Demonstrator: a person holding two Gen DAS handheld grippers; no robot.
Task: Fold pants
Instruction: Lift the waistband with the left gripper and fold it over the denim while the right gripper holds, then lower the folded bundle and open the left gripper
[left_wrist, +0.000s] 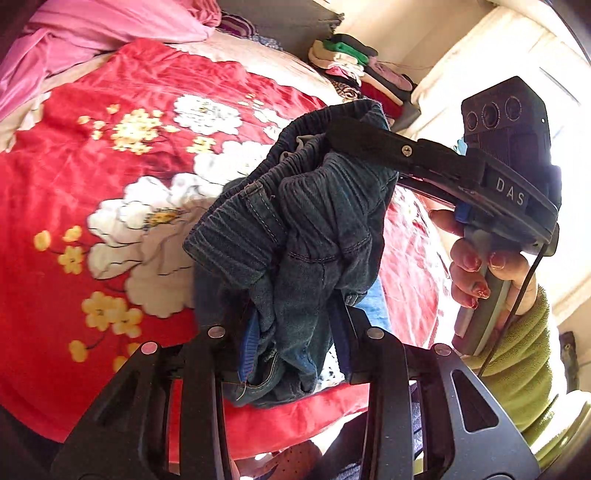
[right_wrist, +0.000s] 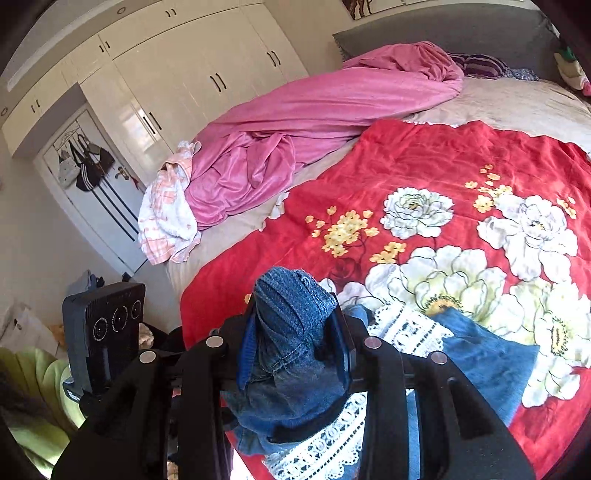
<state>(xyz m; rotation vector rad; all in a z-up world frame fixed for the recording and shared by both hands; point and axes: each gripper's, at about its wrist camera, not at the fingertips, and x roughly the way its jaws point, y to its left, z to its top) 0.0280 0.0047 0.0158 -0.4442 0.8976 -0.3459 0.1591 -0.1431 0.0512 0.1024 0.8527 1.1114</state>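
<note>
Dark blue denim pants (left_wrist: 306, 229) with an elastic waistband hang bunched above the red floral blanket (left_wrist: 122, 158). My left gripper (left_wrist: 291, 343) is shut on a lower fold of them. My right gripper (left_wrist: 354, 138) comes in from the right and is shut on the waistband; its body (left_wrist: 513, 177) is held by a hand. In the right wrist view my right gripper (right_wrist: 295, 332) is shut on bunched denim (right_wrist: 291, 314). More blue cloth (right_wrist: 484, 362) with white lace trim (right_wrist: 406, 328) lies on the blanket (right_wrist: 424, 166). The left gripper's body (right_wrist: 99, 332) shows at the left.
A pink quilt (right_wrist: 314, 122) and a checked cloth (right_wrist: 166, 218) lie heaped on the bed's far side. A stack of folded clothes (left_wrist: 354, 70) sits by the headboard. White wardrobes (right_wrist: 177, 74) and a door stand beyond the bed.
</note>
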